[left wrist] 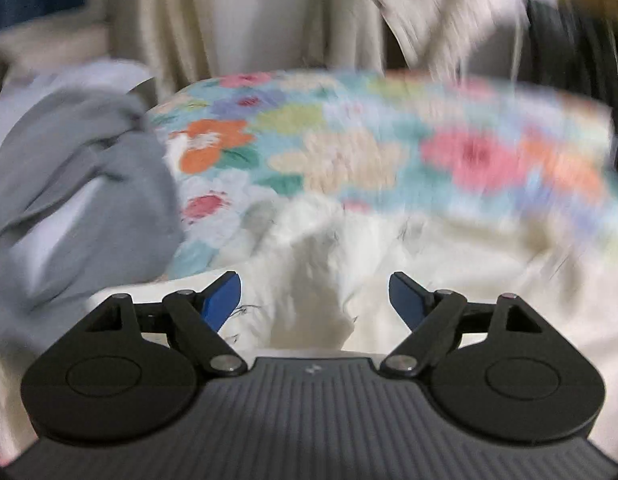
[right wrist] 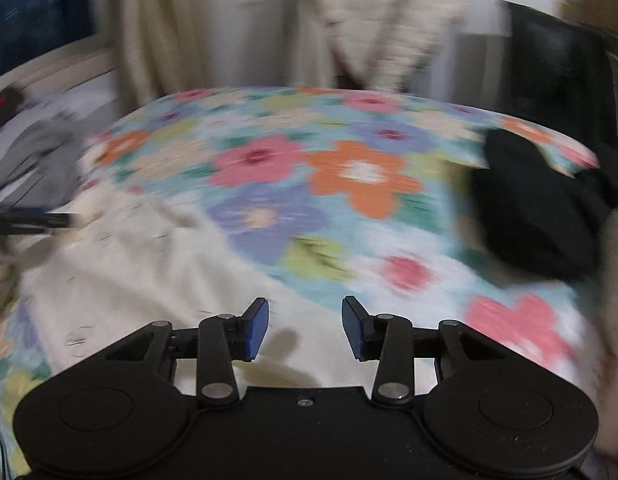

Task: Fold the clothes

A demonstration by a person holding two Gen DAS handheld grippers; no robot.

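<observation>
1. A flower-patterned cloth surface in pink, orange, blue and green (right wrist: 349, 184) is seen filling the middle of the right wrist view; in the left wrist view it (left wrist: 349, 140) is spread across the centre and right of the frame, blurred
2. A crumpled cream-white fabric garment (left wrist: 389, 248) is laid on the flowered surface in the lower centre of the left wrist view; in the right wrist view it (right wrist: 129, 264) is found at the lower left
3. A rumpled grey fabric garment (left wrist: 77, 200) is heaped at the left of the left wrist view, just beside the cream one
4. A black bundled cloth (right wrist: 537, 208) is placed at the right edge of the right wrist view, well apart from the cream garment
5. The left gripper (left wrist: 315, 300) is held with its blue-padded fingers spread wide over a raised fold of the cream garment; nothing is gripped
6. The right gripper (right wrist: 305, 328) is held with a moderate gap between its blue pads, above the cream garment's edge; nothing is gripped
</observation>
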